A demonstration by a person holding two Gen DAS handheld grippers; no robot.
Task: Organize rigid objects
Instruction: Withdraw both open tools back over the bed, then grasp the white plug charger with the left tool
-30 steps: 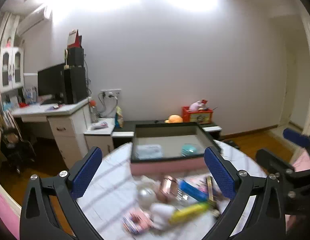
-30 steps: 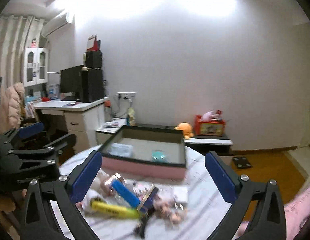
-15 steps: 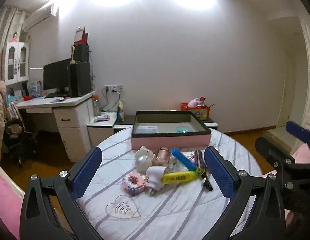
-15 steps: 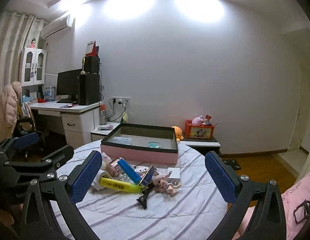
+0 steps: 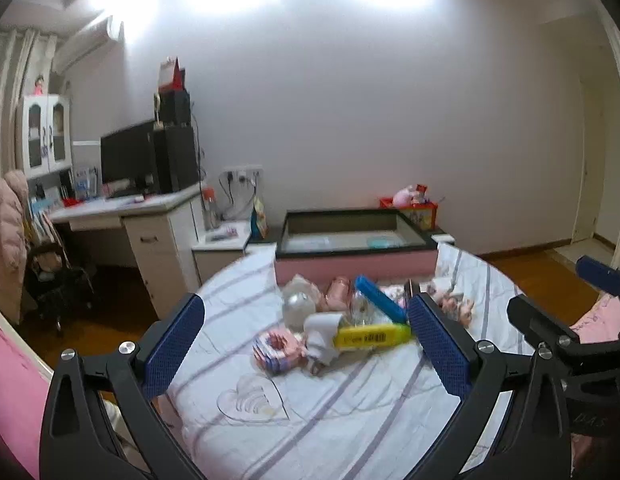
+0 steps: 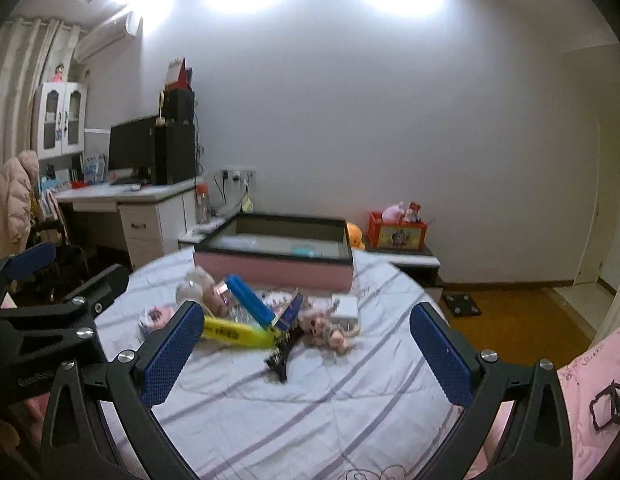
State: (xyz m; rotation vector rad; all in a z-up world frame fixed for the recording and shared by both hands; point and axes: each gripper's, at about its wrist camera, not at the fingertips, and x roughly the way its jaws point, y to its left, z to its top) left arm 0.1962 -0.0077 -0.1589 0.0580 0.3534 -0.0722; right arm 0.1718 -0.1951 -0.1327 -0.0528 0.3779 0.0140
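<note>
the left gripper (image 5: 306, 344) hangs above the near part of the round table w/ its blue-padded jaws spread wide, nothing between them. the right gripper (image 6: 306, 348) is likewise spread wide and holds nothing, hovering over the table's near right side. each shows at the edge of the other's view: right gripper at the far right of the left cam, left gripper at the far left of the right cam.

just ahead of both, mid-table, sits a loose pile of small items on the striped tablecloth (image 6: 294, 412). a yellow highlighter (image 5: 372, 336) lies flat at the front of the pile, a blue bar-shaped case (image 5: 380, 298) leans tilted over it, touching. left of those: a clear round bulb-like thing (image 5: 298, 306), a pink-gold cylinder (image 5: 337, 290), a white crumpled piece (image 5: 320, 330) and a small pink patterned packet (image 5: 276, 350). on the pile's right side a small doll (image 6: 326, 326) lies beside a white charger block (image 6: 345, 307); a black hair clip (image 6: 282, 354) lies nearest the right gripper.

behind the pile, near the table's far edge, stands an open pink box (image 6: 270, 270) w/ a dark rim; inside it a teal round item (image 5: 380, 242) and a pale flat packet (image 5: 310, 244), blurred.

beyond the table: a white desk (image 5: 150, 216) w/ monitor, and a red box of toys (image 6: 396, 230) on a low cabinet.
</note>
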